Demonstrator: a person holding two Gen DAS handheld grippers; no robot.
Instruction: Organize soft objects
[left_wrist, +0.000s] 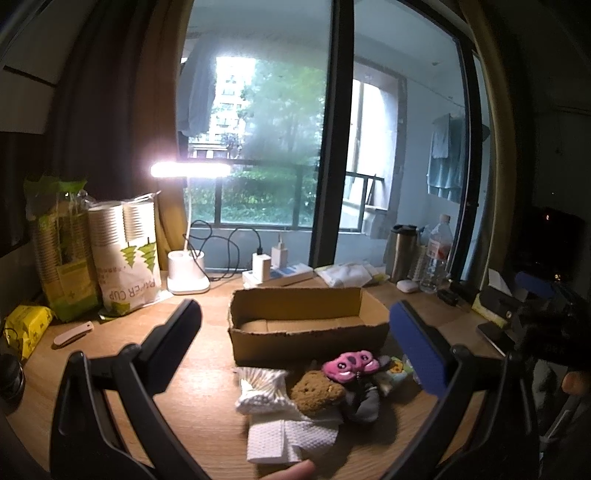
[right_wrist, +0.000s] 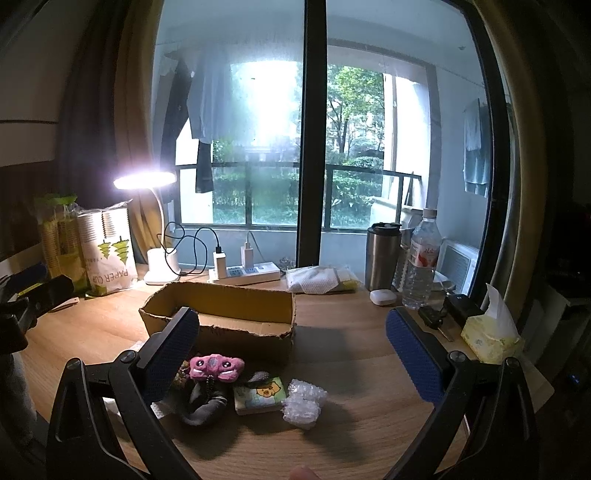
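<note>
An open cardboard box sits empty on the wooden desk. In front of it lies a pile of soft things: a pink plush toy, a brown plush bear, a grey sock, a pack of cotton swabs, folded white paper towel, a small tissue pack with a yellow cartoon and a wad of bubble wrap. My left gripper is open above the pile. My right gripper is open, over the pile's right side.
A lit desk lamp, bags of paper cups, a power strip, a steel tumbler, a water bottle and a yellow tissue box stand around the desk. The window is behind.
</note>
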